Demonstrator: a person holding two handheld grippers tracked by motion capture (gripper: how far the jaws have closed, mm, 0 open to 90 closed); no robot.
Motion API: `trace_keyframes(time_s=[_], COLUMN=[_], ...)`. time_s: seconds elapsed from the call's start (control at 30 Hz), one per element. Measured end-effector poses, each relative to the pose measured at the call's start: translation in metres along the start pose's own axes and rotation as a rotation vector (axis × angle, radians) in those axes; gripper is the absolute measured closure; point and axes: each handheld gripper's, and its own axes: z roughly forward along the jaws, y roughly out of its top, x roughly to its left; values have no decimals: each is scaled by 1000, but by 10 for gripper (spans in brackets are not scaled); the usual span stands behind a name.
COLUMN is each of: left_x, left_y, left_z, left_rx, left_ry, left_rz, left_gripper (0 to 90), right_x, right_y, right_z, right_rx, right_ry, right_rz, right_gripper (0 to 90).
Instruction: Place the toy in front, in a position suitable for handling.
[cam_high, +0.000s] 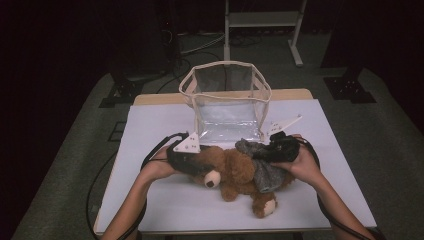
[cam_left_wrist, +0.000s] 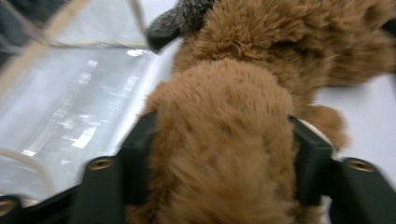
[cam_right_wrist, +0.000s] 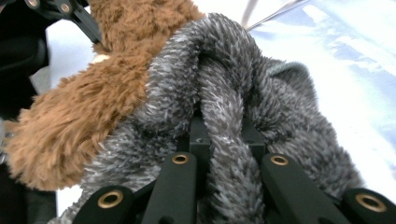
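Note:
A brown teddy bear (cam_high: 235, 175) lies on the white table (cam_high: 165, 205), its muzzle toward the front. Over its body is draped a grey fuzzy cloth (cam_high: 267, 175). My left gripper (cam_high: 197, 167) comes in from the left and is shut on the bear's head (cam_left_wrist: 224, 93); in the left gripper view its black pads (cam_left_wrist: 140, 140) press into the fur on both sides. My right gripper (cam_high: 265, 152) comes in from the right and is shut on a bunched fold of the grey cloth (cam_right_wrist: 229, 79), which lies against the bear's brown fur (cam_right_wrist: 88, 112).
A clear plastic bag (cam_high: 227, 100) with beige trim stands open just behind the bear, near the table's far edge. Cables trail from both grippers. Behind the table, in the dark, stand a white frame (cam_high: 262, 20) and black stands.

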Motion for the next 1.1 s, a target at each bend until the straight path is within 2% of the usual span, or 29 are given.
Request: trace_keyframes(time_s=[0.07, 0.13, 0.2, 0.27, 0.4, 0.5, 0.53, 0.57, 0.63, 0.73, 0.83, 0.97, 1.1], left_x=[-2, -3, -4, -6, -10, -15, -16, -17, -18, -17, -22, -32, -35], left_y=[2, 7, 10, 9, 5, 2, 2, 3, 6, 15, 27, 43, 52], left_z=[-3, -3, 3, 10, 9, 5, 4, 3, 2, -1, 2, 18, 35], left_rx=[-15, -28, -12, 27, 30, 33, 33, 35, 46, 44, 23, 49, 138], left_ry=[-26, -31, -50, -61, -50, -55, -54, -54, -45, -30, -61, -98, -94], left_rz=[-15, -21, -9, 19, 22, 38, 42, 44, 51, 40, 83, 149, 205], left_gripper=[238, 176, 179, 236, 302, 310, 309, 307, 276, 208, 196, 181, 182], right_x=[11, 20, 27, 30, 27, 19, 18, 17, 20, 23, 21, 19, 20], right_y=[-3, -4, -5, -7, -10, -16, -19, -22, -26, -27, -27, -29, -29], right_z=[3, 3, 1, -2, -17, -29, -30, -29, -21, -14, -12, -11, -11], right_rx=[9, 10, 7, 3, -23, -43, -46, -47, -36, -40, -42, -47, -51], right_ry=[-6, -18, -28, -30, -48, -73, -67, -57, -53, -48, -41, -33, -33], right_rz=[-28, -46, -63, -71, -64, -30, -15, -3, -7, -4, 1, 11, 11], right_gripper=[803, 803, 803, 802, 800, 800, 800, 800, 800, 801, 801, 801, 801])
